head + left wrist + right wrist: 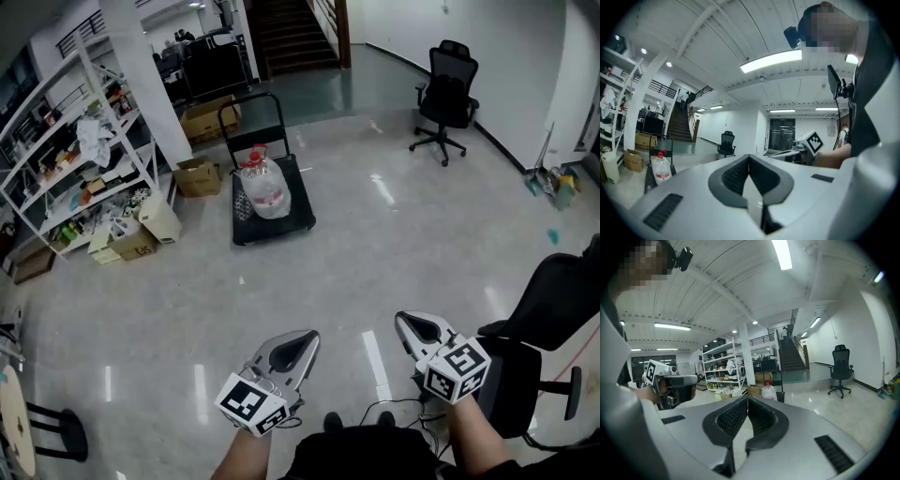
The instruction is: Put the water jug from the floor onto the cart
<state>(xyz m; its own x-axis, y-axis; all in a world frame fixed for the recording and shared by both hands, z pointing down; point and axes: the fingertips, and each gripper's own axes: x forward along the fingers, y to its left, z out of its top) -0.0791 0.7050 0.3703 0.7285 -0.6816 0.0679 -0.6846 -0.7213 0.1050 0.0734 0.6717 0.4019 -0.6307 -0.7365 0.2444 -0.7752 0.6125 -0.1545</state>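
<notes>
Water jug point(265, 190) already on cart point(281, 228), upper left-centre. Left gripper point(302, 341), right gripper point(407, 323) clenched, empty, bottom of frame. Risk: nudged cart rolls, jug topples off.

A clear water jug point(265, 187) with a red cap stands upright on the black cart point(298, 224), near its handle end.
</notes>
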